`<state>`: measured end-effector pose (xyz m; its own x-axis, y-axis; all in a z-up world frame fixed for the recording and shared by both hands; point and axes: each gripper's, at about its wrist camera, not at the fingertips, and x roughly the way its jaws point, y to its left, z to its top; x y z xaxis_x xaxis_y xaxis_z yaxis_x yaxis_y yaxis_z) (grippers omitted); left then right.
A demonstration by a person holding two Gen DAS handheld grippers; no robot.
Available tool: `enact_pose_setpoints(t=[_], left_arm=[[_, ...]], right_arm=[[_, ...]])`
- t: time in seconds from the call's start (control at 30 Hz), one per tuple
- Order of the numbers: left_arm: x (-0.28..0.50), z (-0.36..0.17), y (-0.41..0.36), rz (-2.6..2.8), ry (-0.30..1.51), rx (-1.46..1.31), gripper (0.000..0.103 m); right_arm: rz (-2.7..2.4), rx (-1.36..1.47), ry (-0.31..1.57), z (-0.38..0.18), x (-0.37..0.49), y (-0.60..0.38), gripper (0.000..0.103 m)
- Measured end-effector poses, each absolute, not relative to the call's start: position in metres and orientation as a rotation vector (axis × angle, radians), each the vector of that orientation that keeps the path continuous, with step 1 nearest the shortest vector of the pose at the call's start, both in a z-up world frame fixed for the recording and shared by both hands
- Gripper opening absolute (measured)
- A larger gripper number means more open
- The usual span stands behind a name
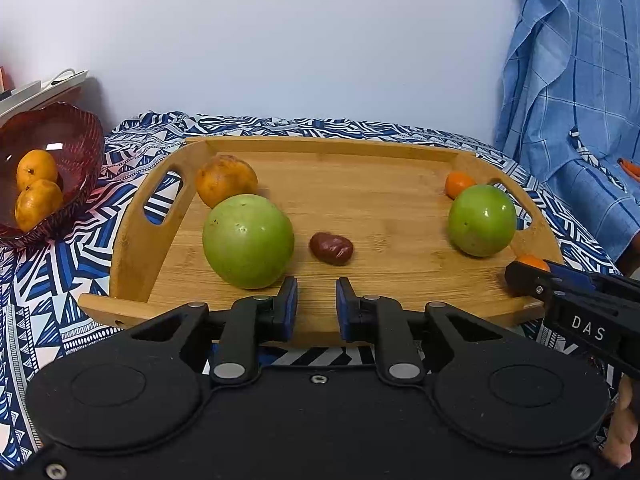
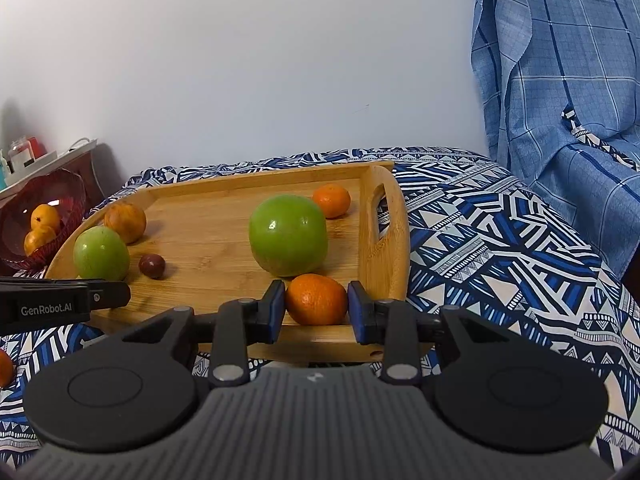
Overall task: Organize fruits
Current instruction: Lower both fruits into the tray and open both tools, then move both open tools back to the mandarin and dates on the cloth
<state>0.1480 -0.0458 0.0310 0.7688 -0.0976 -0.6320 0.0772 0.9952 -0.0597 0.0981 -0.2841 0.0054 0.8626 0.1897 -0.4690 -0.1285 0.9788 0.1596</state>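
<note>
Right gripper [image 2: 316, 306] clamps a tangerine [image 2: 316, 299], hiding its sides; left gripper [image 1: 317, 304] is closed, empty.

Soft, even light fills the room and the white wall [image 1: 304, 40] glows pale and clean. Small white glints sit on top of the right-hand green apple [image 1: 481, 219], so the light is coming from above, and a pale reflection shines inside the red bowl [image 1: 60, 136]. Shadows under the fruit are short and faint on the wooden tray [image 2: 208, 240]. Both views bulge like a fish's eye: the tray's edges bow, corners go dark and smeared. The middle stays sharp; the blue curtain [image 2: 560, 80] softens towards the edge.
</note>
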Motion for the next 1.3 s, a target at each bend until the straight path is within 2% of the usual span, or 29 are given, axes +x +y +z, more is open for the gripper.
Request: enact_pose_setpoints(t=[0.5,0.53,0.6,0.77,1.03,1.3], left_arm=[[0.144,0.032,-0.047,-0.091,0.678,-0.018,0.019],[0.144,0.032,-0.047,-0.092,0.678,-0.017,0.019],[0.143,0.032,-0.047,-0.090,0.677,-0.018,0.019],[0.140,0.035,-0.046,-0.089,0.674,-0.025,0.021],[0.123,0.045,-0.046,-0.098,0.654,-0.018,0.033],[0.096,0.052,-0.038,-0.089,0.654,-0.040,0.040]], right_arm=[[0.171,0.118,0.499,0.006,0.096,-0.283,0.047],[0.172,0.119,0.498,0.006,0.096,-0.283,0.049],[0.176,0.120,0.496,0.006,0.096,-0.283,0.060],[0.187,0.124,0.482,0.008,0.093,-0.284,0.065],[0.217,0.125,0.417,0.014,0.082,-0.286,0.077],[0.229,0.140,0.370,0.019,0.065,-0.289,0.085]])
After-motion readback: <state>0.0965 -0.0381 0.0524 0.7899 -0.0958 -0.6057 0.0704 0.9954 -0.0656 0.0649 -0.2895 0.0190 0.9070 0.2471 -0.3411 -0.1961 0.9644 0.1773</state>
